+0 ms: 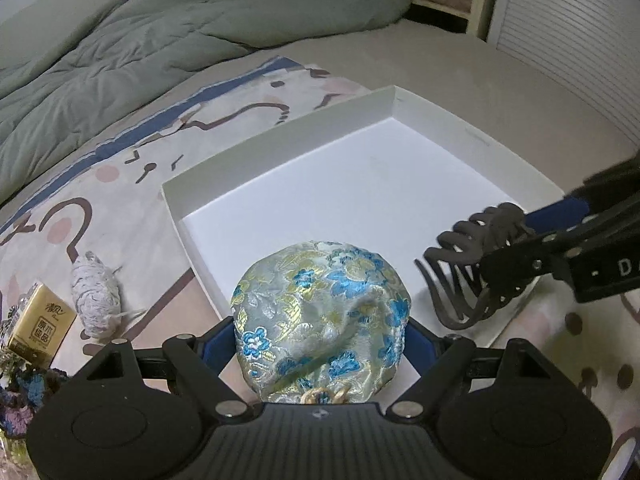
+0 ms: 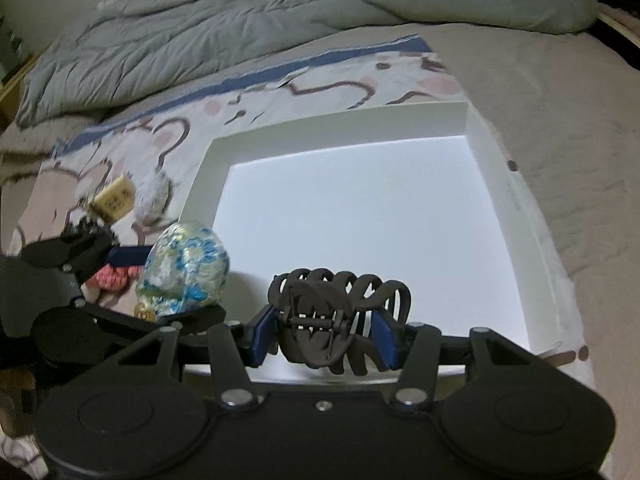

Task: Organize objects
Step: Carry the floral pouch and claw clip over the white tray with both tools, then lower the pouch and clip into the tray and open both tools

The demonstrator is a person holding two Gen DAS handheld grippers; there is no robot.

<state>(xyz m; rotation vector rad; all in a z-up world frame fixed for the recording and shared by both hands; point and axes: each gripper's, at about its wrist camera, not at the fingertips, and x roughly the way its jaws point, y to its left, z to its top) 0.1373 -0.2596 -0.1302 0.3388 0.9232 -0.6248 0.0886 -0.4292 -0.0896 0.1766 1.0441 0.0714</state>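
Two handheld grippers over a bed, both loaded, both at the near edge of a shallow white tray [image 1: 280,136].

Left gripper [image 1: 320,344] pinching a rounded brocade pouch [image 1: 320,312], pale silk with blue and gold flowers, pressed between blue pads at its sides. Held low over the tray's near rim; contact with the floor impossible to tell. Probably soft, light and squashy, with slippery fabric; best held across the full belly, as now, not by the gold cord [image 1: 324,394] at its neck.

Right gripper [image 2: 326,336] closed on a dark hair claw clip [image 2: 340,312], clamped across its hinge and spring. Hanging above the tray's near right part. Likely rigid, light plastic, with thin curved teeth that could snap or snag; safest grip on the solid hinge body, clear of the teeth.

Tray interior bare and white, walls low, nothing barring a drop-in. Clip teeth near the pouch in the left view, so risk of catching the fabric if the two close in.

Left of the tray, on a patterned sheet [image 1: 132,152]: a small white woolly bundle [image 1: 96,296], a gold carton [image 1: 40,328], knitted bits at the edge. Grey quilt [image 1: 160,32] bunched beyond.
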